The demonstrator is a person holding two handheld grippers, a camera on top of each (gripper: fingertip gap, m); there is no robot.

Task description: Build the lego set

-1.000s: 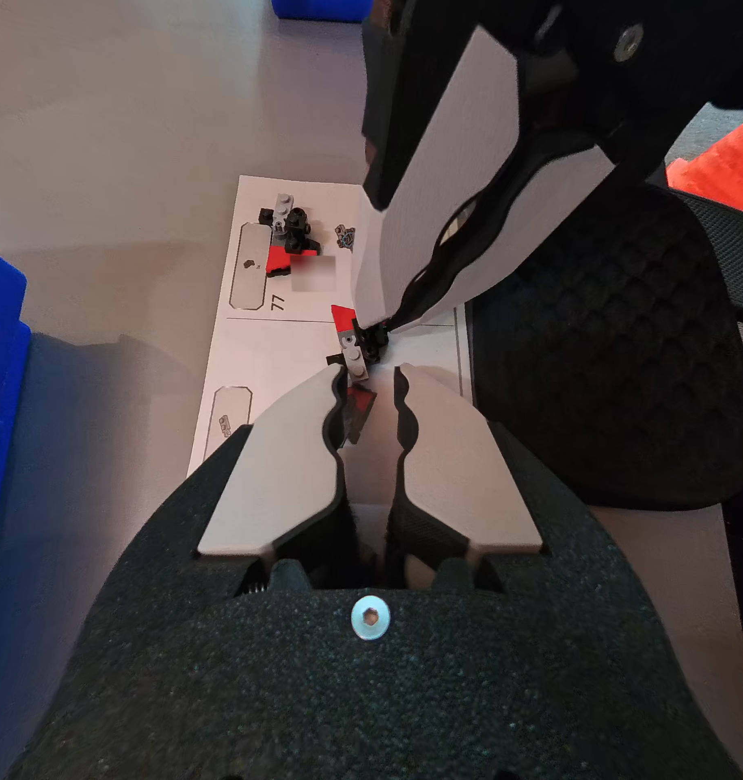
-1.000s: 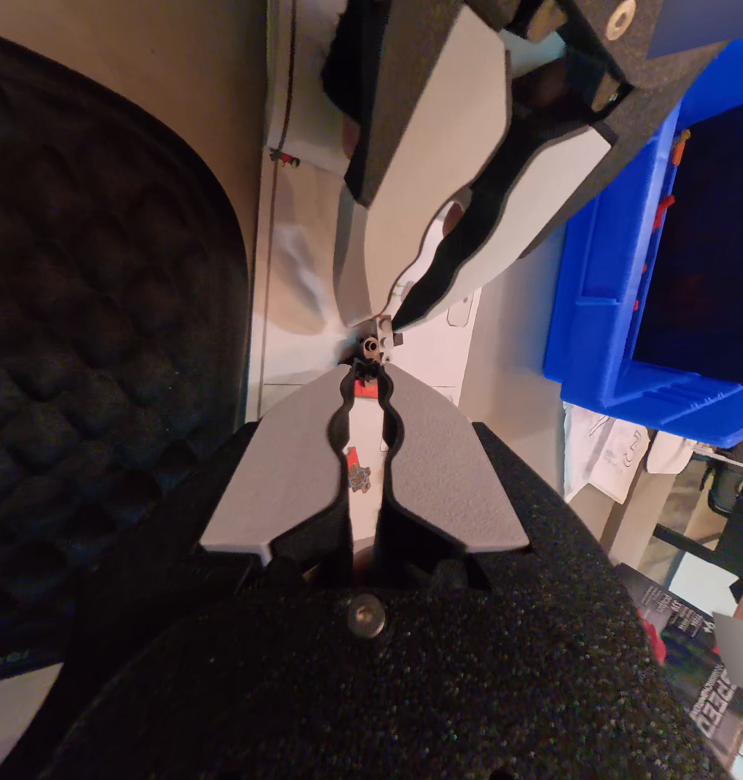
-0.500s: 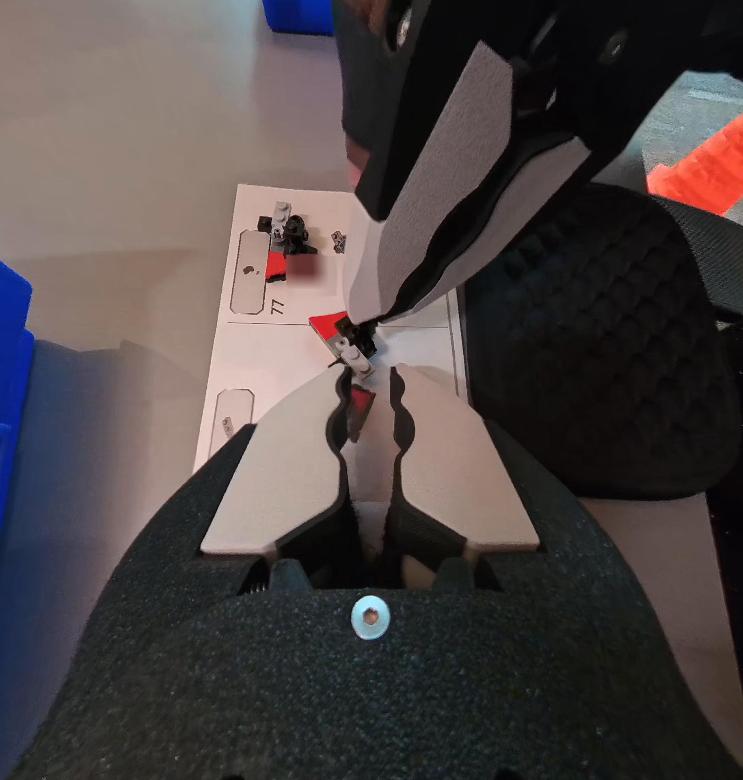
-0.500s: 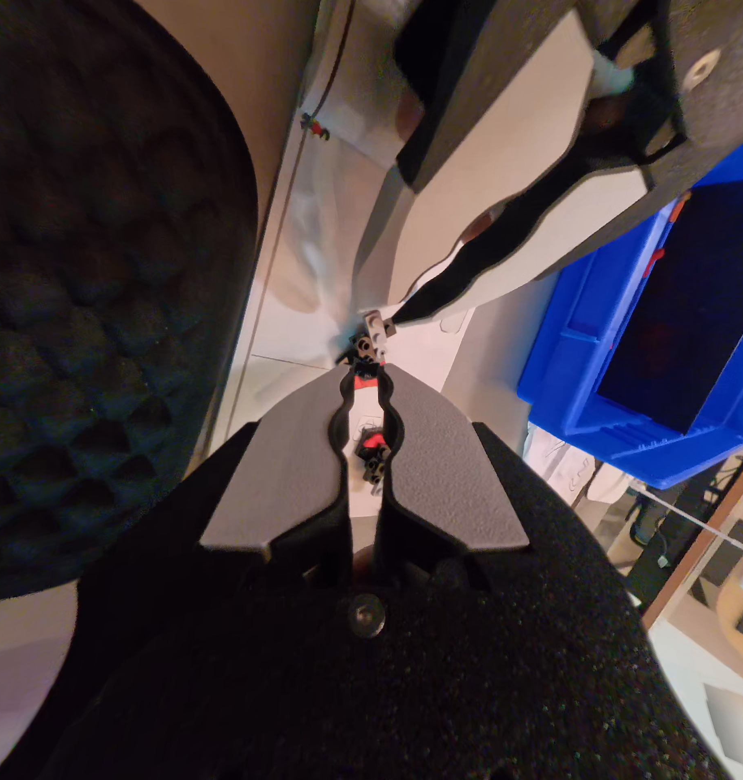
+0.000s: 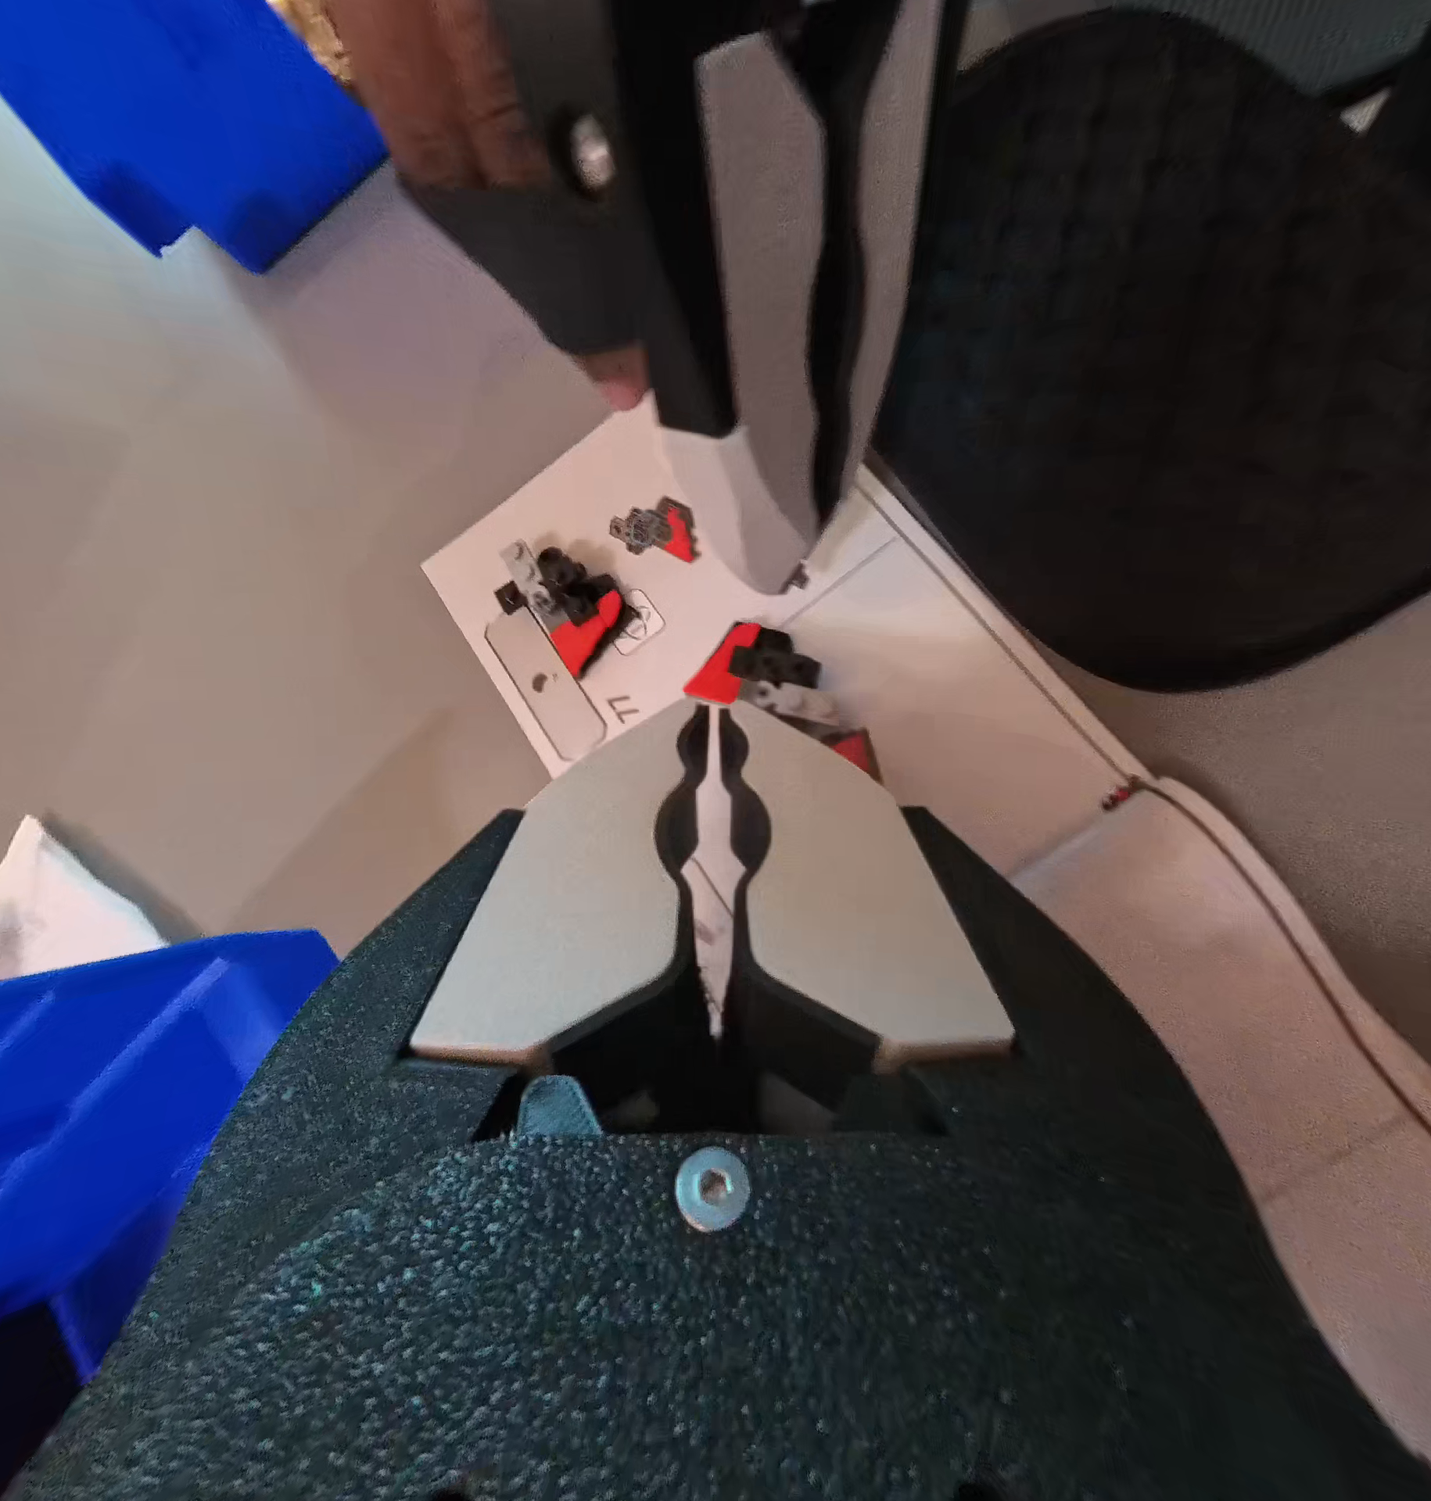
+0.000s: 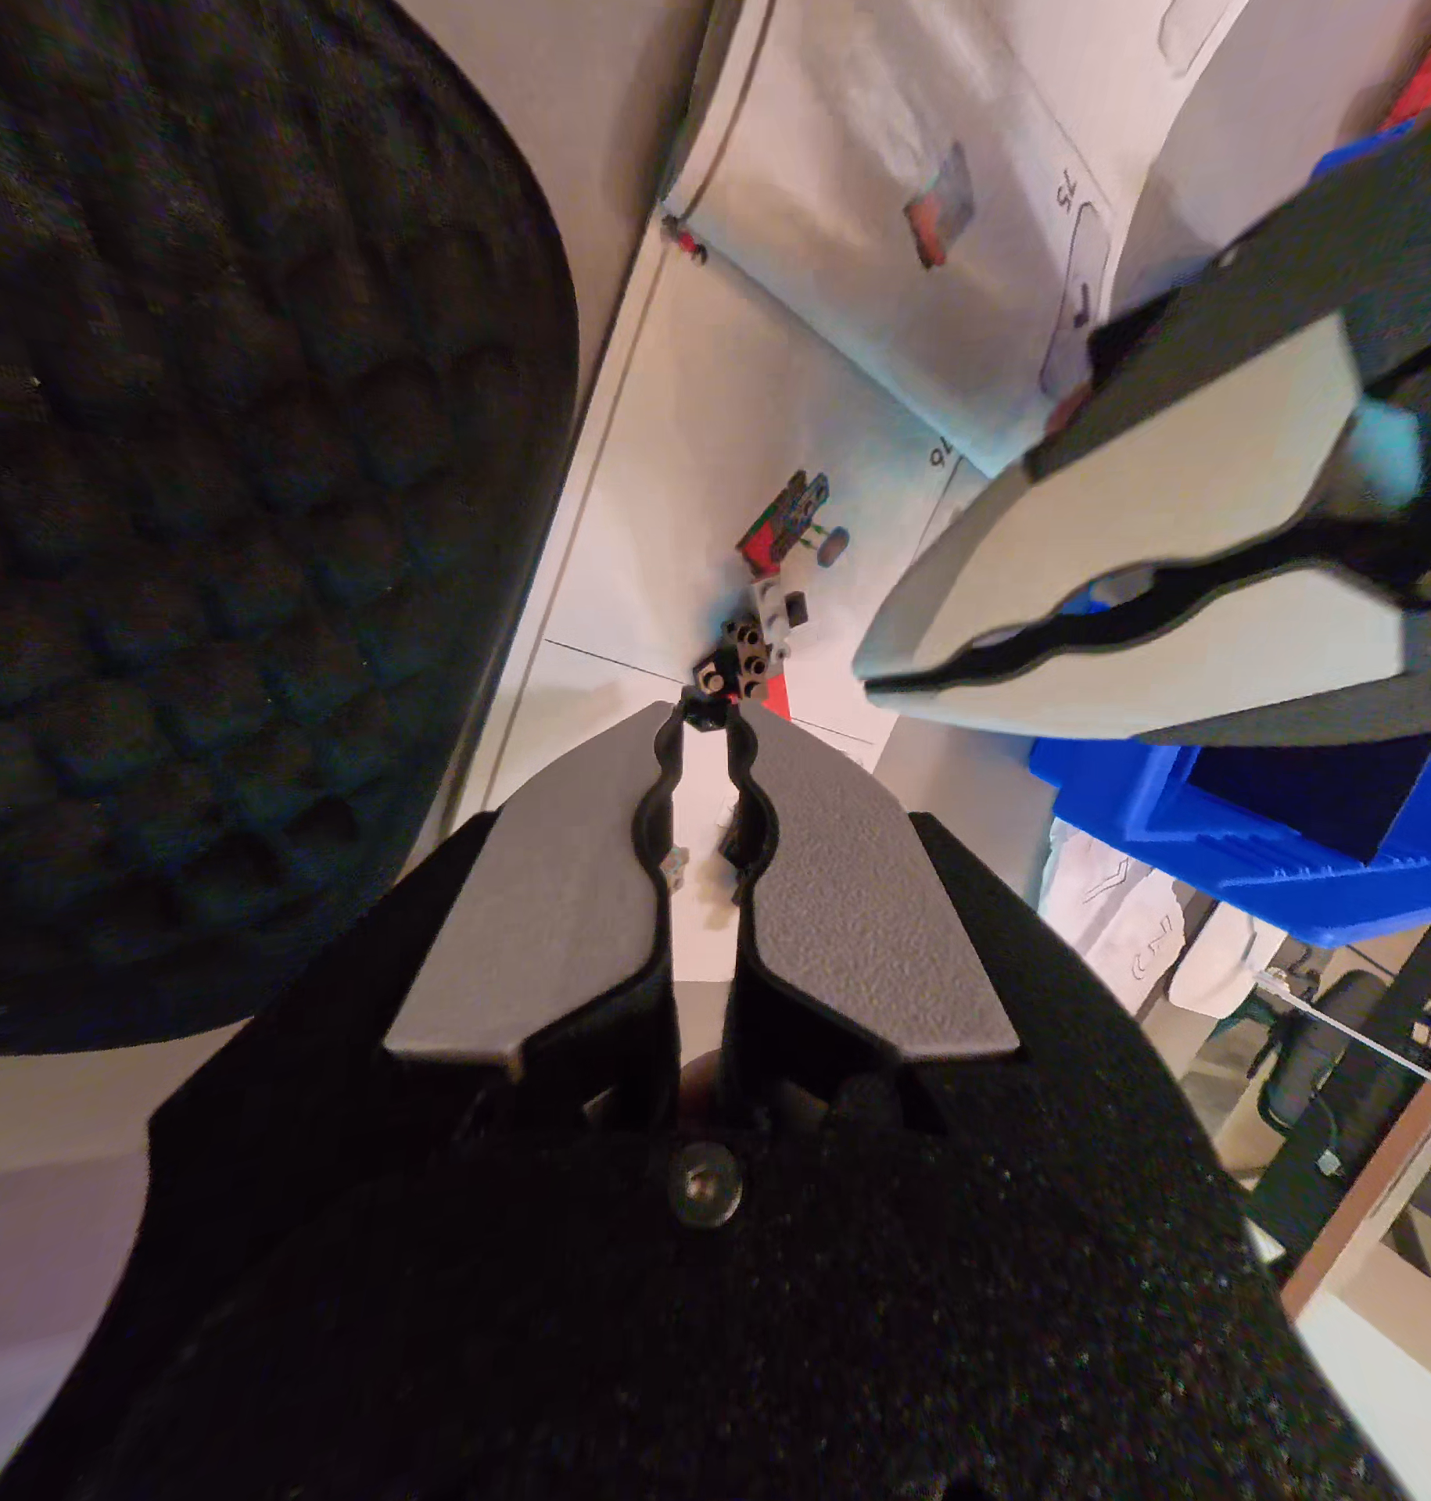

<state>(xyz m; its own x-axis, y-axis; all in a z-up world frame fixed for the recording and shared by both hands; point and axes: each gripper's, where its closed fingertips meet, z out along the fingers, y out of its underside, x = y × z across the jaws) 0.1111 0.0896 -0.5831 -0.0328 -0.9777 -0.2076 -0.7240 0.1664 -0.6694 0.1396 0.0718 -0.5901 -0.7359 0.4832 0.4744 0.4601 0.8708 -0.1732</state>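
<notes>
Hand-held gripper right [image 6: 702, 721] pinching black lego piece [image 6: 701, 711] | hand-held gripper left [image 5: 713, 713] clenched | numbered manual [image 5: 899, 650]

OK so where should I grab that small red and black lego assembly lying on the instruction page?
Probably the black studded block of the lego assembly, pinched across its narrow sides from above. It stands proud of the instruction page, while the red wedge is thin and looks to lie flat, offering little to pinch.

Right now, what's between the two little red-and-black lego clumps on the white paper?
Just white paper with a printed outline, between the near lego clump and the far lego clump. The left wrist view shows it.
</notes>
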